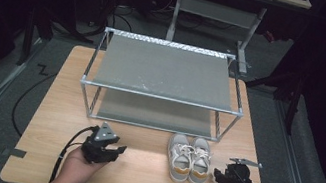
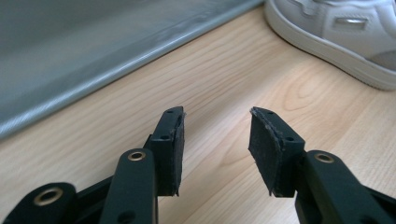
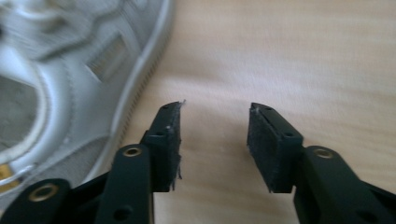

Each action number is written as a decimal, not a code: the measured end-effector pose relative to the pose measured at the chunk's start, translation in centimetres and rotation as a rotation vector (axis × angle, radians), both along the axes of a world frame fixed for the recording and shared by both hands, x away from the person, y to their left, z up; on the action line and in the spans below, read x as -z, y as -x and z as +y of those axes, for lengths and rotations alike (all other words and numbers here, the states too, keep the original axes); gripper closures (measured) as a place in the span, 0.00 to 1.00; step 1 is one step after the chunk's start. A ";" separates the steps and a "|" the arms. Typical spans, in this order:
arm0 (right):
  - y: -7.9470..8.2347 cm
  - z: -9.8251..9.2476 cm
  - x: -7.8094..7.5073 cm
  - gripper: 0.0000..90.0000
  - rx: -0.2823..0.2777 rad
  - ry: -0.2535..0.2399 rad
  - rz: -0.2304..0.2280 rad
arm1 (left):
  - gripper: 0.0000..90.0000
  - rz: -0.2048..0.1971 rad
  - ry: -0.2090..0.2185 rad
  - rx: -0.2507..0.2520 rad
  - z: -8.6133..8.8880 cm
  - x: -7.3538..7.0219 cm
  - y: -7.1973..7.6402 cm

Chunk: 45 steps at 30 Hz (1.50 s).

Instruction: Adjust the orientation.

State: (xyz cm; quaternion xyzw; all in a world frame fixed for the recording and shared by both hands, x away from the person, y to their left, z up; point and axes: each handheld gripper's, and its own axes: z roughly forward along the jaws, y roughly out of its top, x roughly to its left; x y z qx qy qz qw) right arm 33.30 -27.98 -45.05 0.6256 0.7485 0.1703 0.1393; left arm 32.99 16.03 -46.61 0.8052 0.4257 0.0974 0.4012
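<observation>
A pair of white sneakers (image 1: 189, 158) with tan heels stands side by side on the wooden table (image 1: 57, 103), toes toward a grey two-shelf metal rack (image 1: 164, 71). My left gripper (image 1: 116, 152) rests low at the front left, open and holding nothing, pointing right toward the shoes. Its own view has a white sneaker (image 2: 336, 32) at the upper right, beyond the left gripper (image 2: 215, 140). My right gripper (image 1: 217, 176) sits just right of the shoes, open. In its view a sneaker's heel (image 3: 70, 88) lies close on the left of the right gripper (image 3: 214, 140), not touching it.
The rack fills the back half of the table, with its lower shelf (image 1: 154, 113) open toward the front; its silver edge (image 2: 116, 60) shows in the left gripper view. Black cables (image 1: 61, 155) trail from the grippers. Grey floor and another table's legs (image 1: 250, 31) lie beyond.
</observation>
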 end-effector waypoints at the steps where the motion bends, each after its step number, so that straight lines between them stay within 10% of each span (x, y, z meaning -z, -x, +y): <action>1: -0.5 0.0 -0.3 0.57 0.009 0.003 0.061 | 0.61 -0.011 -0.010 0.004 0.4 -0.1 -0.1; 10: -3.7 0.0 -2.2 0.56 0.158 0.058 0.504 | 0.57 -0.053 0.017 0.003 1.6 -0.7 -0.1; 14: -4.6 0.0 -2.9 0.58 0.197 0.043 0.565 | 0.56 -0.052 0.013 0.008 1.6 -0.6 -0.1; 33: -5.9 5.8 -8.0 0.62 0.110 0.040 0.576 | 0.56 -0.027 0.025 -0.007 1.9 -0.1 -0.1; 45: -6.5 11.6 -8.2 0.68 0.028 0.043 0.554 | 0.56 -0.019 0.005 0.009 1.5 0.3 -0.2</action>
